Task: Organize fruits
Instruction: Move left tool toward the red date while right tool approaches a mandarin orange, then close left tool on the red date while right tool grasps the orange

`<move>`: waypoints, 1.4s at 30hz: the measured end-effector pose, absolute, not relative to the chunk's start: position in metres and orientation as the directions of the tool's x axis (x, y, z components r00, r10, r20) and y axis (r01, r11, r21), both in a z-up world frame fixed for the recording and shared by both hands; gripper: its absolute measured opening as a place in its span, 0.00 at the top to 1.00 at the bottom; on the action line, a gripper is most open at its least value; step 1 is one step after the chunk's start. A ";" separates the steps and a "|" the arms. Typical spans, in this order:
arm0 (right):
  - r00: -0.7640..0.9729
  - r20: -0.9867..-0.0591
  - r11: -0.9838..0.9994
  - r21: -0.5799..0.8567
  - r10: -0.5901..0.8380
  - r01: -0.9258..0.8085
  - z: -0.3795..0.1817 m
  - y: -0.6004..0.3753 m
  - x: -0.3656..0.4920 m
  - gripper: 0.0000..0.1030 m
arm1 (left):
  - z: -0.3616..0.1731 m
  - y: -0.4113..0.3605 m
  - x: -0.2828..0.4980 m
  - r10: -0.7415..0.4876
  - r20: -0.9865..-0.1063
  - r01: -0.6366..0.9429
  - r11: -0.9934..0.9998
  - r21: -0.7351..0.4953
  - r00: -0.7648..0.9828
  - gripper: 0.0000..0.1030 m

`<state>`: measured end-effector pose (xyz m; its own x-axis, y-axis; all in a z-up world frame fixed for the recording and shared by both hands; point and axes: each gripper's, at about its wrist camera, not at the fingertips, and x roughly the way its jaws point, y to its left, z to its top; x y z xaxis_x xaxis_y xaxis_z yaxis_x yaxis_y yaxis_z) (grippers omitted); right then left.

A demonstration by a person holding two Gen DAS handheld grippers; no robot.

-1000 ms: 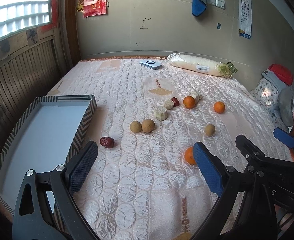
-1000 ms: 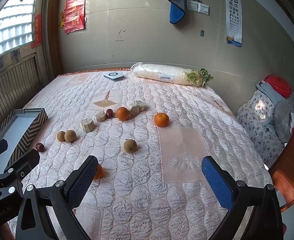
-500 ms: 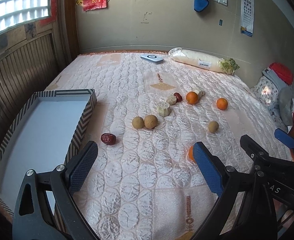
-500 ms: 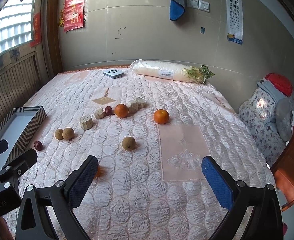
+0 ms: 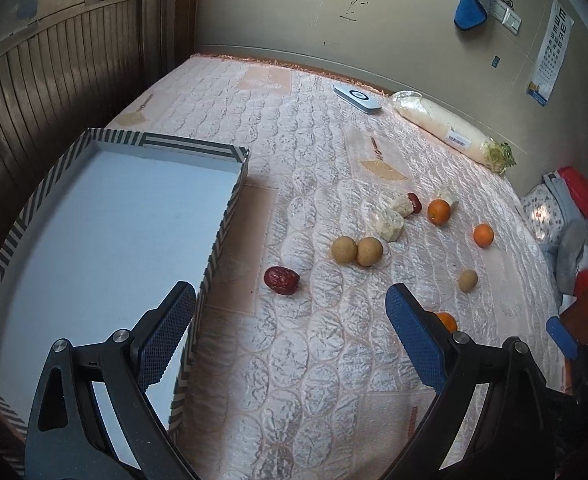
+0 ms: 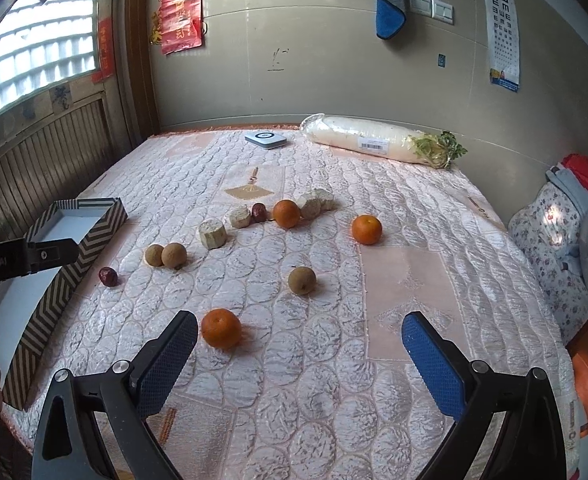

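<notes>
1. Nothing is sitting in the striped tray (image 5: 105,216) yet — it is lying bare at the left of the left wrist view, while every fruit is resting on the quilted bed (image 5: 314,360).
2. The left gripper (image 5: 289,320) and right gripper (image 6: 300,344) are both hanging with jaws spread wide, holding nothing.
3. Compared with a second ago, the left gripper is now pointing lower toward the red date (image 5: 281,280), and the nearest orange (image 6: 221,327) — formerly half hidden behind the right gripper's left finger — is showing whole.
</notes>
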<state>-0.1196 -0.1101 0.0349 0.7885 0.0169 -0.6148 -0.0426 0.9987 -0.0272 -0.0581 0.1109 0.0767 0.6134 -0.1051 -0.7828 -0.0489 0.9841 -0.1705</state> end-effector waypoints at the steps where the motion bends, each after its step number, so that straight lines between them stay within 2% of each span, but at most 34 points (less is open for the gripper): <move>1: 0.787 -0.616 0.998 -0.029 0.022 -0.051 0.034 -0.108 -0.119 0.02 | 0.075 0.110 -0.056 -0.100 -0.788 -0.045 0.986 -0.161 0.607 0.06; 12: 0.767 -0.640 0.995 -0.031 0.056 -0.099 0.026 -0.100 -0.112 0.05 | 0.053 0.098 -0.039 -0.105 -0.816 0.071 0.994 -0.078 0.569 0.06; 20: 0.745 -0.659 0.988 -0.016 0.104 -0.153 0.016 -0.094 -0.106 0.17 | 0.038 0.093 -0.031 -0.129 -0.835 0.180 0.983 -0.037 0.534 0.09; 25: 0.734 -0.664 0.981 -0.006 0.141 -0.194 0.011 -0.089 -0.103 0.18 | 0.031 0.095 -0.027 -0.133 -0.841 0.201 0.979 -0.029 0.524 0.13; 29: 0.720 -0.671 0.973 0.006 0.176 -0.232 0.007 -0.084 -0.099 0.27 | 0.031 0.096 -0.022 -0.139 -0.839 0.215 0.976 -0.026 0.526 0.13; 33: 0.697 -0.690 0.967 0.015 0.193 -0.253 -0.001 -0.080 -0.092 0.28 | 0.029 0.092 -0.019 -0.134 -0.840 0.235 0.972 -0.008 0.526 0.13; 38: 0.688 -0.696 0.961 0.012 0.206 -0.275 -0.003 -0.076 -0.090 0.29 | 0.024 0.089 -0.014 -0.137 -0.855 0.261 0.965 -0.002 0.500 0.20; 40: 0.688 -0.695 0.961 0.013 0.208 -0.278 -0.002 -0.076 -0.089 0.29 | 0.021 0.090 -0.010 -0.122 -0.867 0.252 0.968 0.005 0.483 0.32; 42: 0.686 -0.695 0.959 0.015 0.215 -0.285 -0.001 -0.077 -0.089 0.38 | 0.016 0.093 -0.006 -0.120 -0.878 0.242 0.970 -0.005 0.463 0.39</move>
